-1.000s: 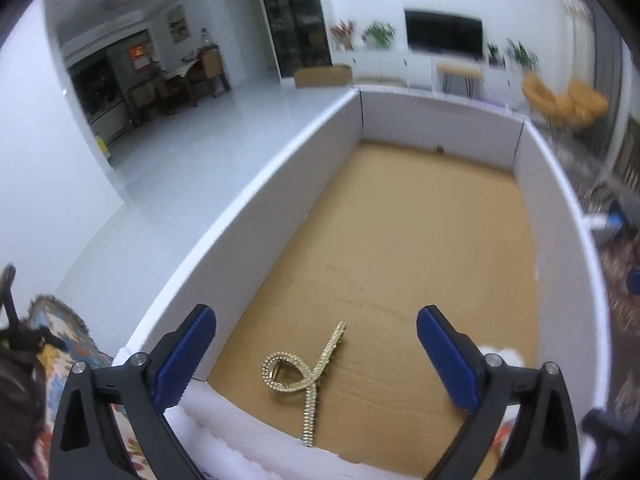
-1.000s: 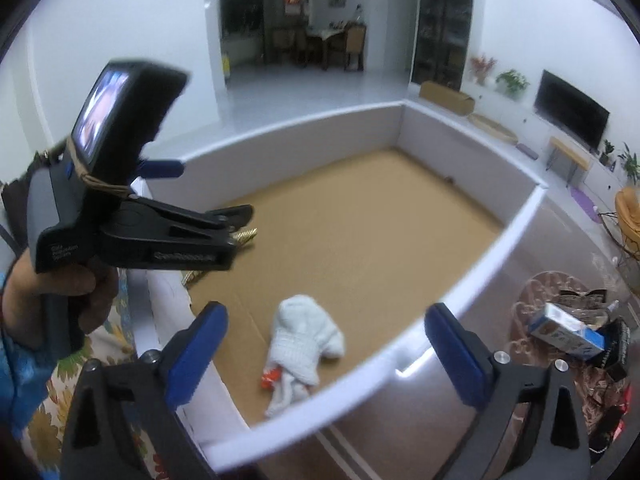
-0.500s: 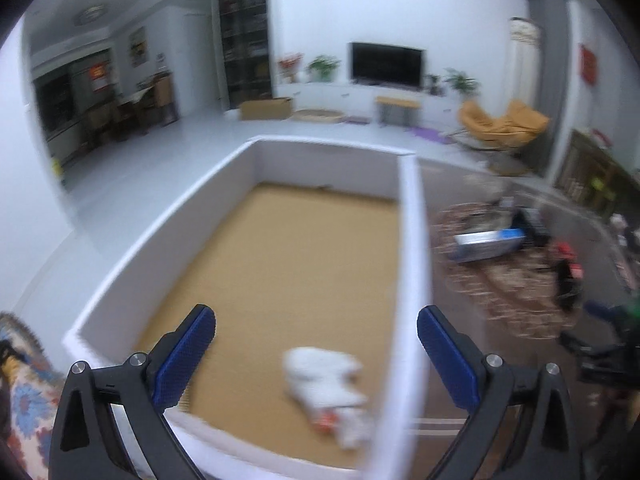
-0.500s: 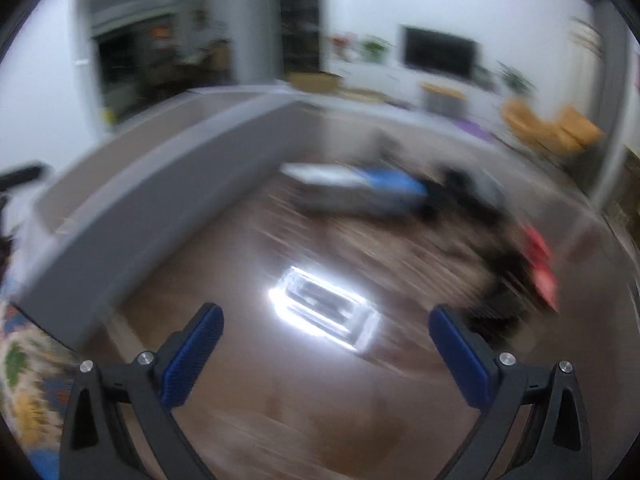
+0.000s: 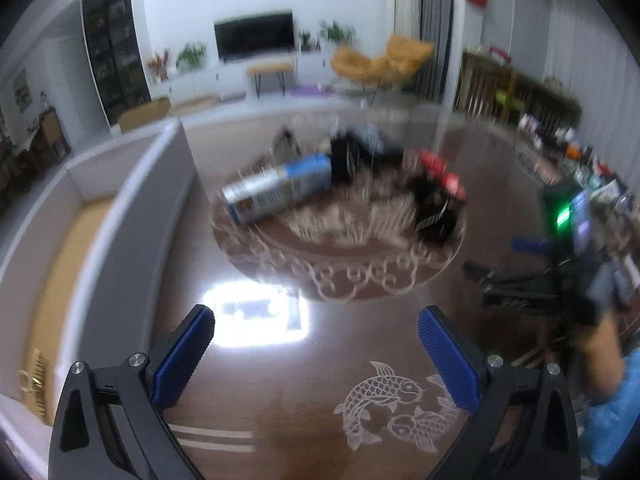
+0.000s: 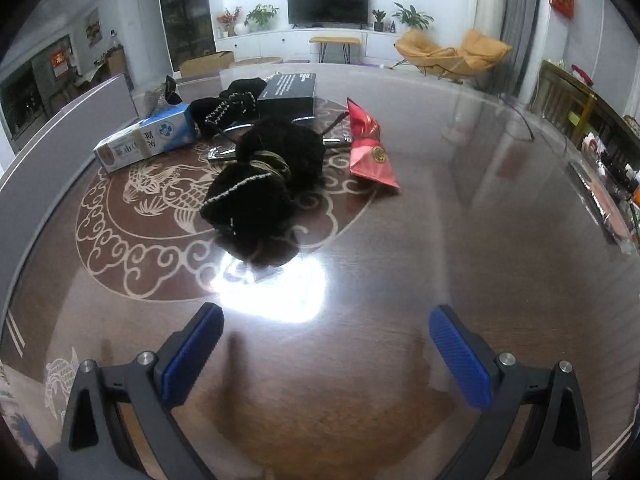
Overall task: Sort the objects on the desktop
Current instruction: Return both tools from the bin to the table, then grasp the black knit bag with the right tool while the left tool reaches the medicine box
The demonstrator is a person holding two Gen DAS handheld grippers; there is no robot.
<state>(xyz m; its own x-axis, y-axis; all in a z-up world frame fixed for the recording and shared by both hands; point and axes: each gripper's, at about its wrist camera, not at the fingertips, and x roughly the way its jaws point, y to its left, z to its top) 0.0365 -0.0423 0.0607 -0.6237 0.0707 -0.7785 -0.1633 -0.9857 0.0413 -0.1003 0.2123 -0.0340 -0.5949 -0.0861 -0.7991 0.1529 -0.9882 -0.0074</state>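
Gold hair clip [image 5: 34, 384] already lay in the white-walled box [image 5: 132, 216], while the black knitted bundle [image 6: 260, 192], red packet [image 6: 368, 148] and blue-white carton [image 6: 148, 142] waited unsorted on the surface [image 6: 400, 280], both left gripper [image 5: 316, 354] and right gripper [image 6: 326, 356] fingers apart, holding nothing.

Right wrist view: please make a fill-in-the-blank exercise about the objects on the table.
1. The shiny red foil packet lies to the ____ of the fuzzy black fabric bundle.
2. The white and blue cardboard box lies on its ____.
3. The right gripper has its jaws ____ and holds nothing.

Missing words: right; side; open
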